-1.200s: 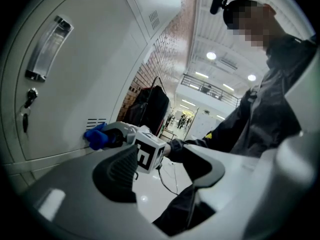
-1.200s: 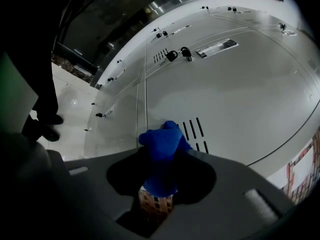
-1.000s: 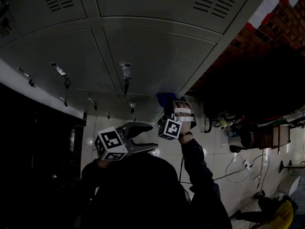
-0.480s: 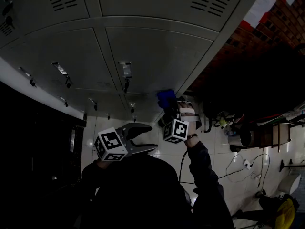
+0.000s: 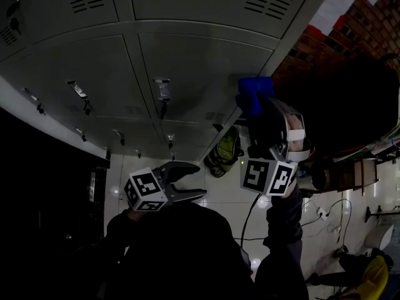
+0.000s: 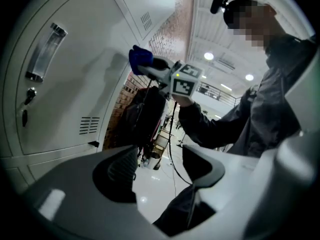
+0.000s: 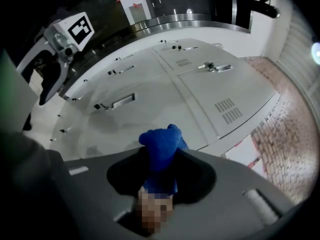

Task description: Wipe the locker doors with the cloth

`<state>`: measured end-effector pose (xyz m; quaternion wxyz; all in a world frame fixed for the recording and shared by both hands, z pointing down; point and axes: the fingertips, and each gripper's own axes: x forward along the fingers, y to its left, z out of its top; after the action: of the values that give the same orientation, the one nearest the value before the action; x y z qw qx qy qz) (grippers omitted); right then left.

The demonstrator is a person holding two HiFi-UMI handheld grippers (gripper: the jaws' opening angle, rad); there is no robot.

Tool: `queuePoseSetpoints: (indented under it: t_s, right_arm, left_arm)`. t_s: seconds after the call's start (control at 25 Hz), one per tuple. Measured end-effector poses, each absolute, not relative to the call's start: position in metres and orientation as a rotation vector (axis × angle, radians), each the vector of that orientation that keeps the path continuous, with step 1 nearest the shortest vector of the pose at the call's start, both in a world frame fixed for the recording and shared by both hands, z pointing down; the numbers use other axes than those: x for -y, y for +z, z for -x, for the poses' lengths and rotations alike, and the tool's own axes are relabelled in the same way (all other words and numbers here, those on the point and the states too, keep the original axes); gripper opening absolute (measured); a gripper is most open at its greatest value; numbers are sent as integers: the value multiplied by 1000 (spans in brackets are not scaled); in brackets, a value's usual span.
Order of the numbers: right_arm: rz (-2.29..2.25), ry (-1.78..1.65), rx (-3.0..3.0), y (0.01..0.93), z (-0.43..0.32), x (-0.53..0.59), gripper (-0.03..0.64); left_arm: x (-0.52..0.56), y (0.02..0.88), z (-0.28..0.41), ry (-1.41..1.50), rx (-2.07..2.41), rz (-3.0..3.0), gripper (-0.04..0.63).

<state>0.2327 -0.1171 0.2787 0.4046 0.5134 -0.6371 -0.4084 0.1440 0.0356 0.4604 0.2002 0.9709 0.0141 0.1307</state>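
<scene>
The right gripper (image 5: 257, 105) has its jaws clamped on a bunched blue cloth (image 5: 254, 94), which sticks out past the tips. In the right gripper view the cloth (image 7: 161, 145) fills the gap between the jaws and points at the grey locker doors (image 7: 150, 99). It is held up by the outer edge of the locker bank, at the side where the lockers meet the brick wall (image 5: 350, 33). From the left gripper view the cloth (image 6: 140, 59) sits very near the edge of a door and throws a shadow on the panel. Whether it presses on the metal or hangs just off it cannot be told.

The left gripper (image 5: 190, 181) is held low and well apart from the doors. Its jaws stand apart with nothing between them, and only floor and the person's sleeve show through the gap (image 6: 160, 156).

As to progress, the cloth is in hand and brought up to the lockers, so the wiping looks under way or about to begin at that edge. No door shows a wet streak, smear or cleaner patch, so nothing marks any panel as done. The doors toward the bank's other edge, each with a latch (image 5: 163, 91), and the upper row with vent slots (image 5: 275, 2) all appear left to cover.
</scene>
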Motion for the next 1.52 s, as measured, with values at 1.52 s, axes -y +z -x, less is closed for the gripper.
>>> queuePoseSetpoints:
  t_s: [1.52]
  right_arm:
    - [-1111,-778,1613,466,-234,161,123]
  left_arm:
    - [-21,465,-126,342,44,-2690,262]
